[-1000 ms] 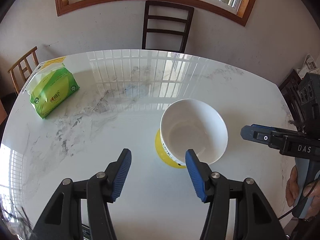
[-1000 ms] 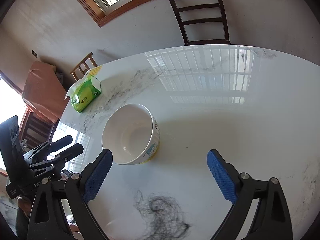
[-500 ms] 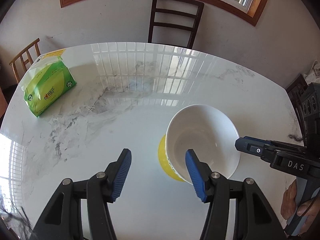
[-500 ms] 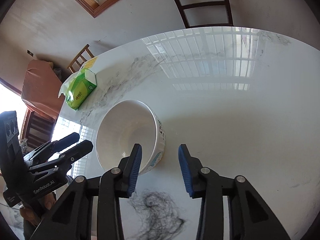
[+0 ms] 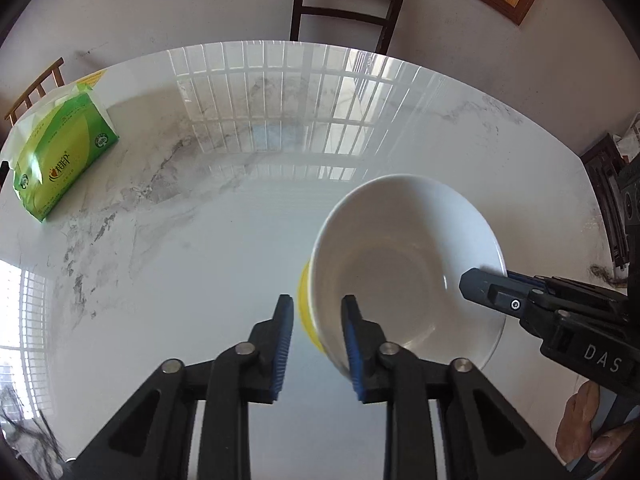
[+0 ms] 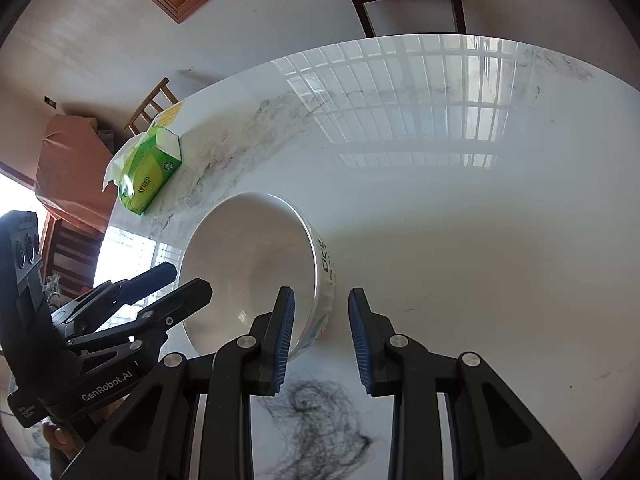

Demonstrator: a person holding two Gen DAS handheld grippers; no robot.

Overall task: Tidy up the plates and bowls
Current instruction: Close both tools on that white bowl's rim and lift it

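On the shiny white marble table (image 5: pixel 200 280), the round white china bowl (image 5: pixel 400 264) sits right side up, close to us and well away from the green pack of tissues (image 5: pixel 64 160). A bit of yellow shows low on the bowl's outside. We cannot tell if it is part of the bowl or something under it.

A moment ago both sets of blue fingers are spread wide and higher above the table. Now both are lower and have come in on the bowl from two sides.

Our left gripper (image 5: pixel 316 308) is closing, with one finger outside the near wall of the bowl and one inside. The fingers are narrow and very close to the wall, but we cannot tell if they squeeze it yet.

Our right gripper (image 6: pixel 320 300) is closing too, on the other side of the bowl. The wall is between its fingers, but there is a small gap at the outer finger, so it does not grip yet.

We think this means the reaching is done and the grabbing has begun. The bowl is not lifted yet, so all the tidying is still to come.
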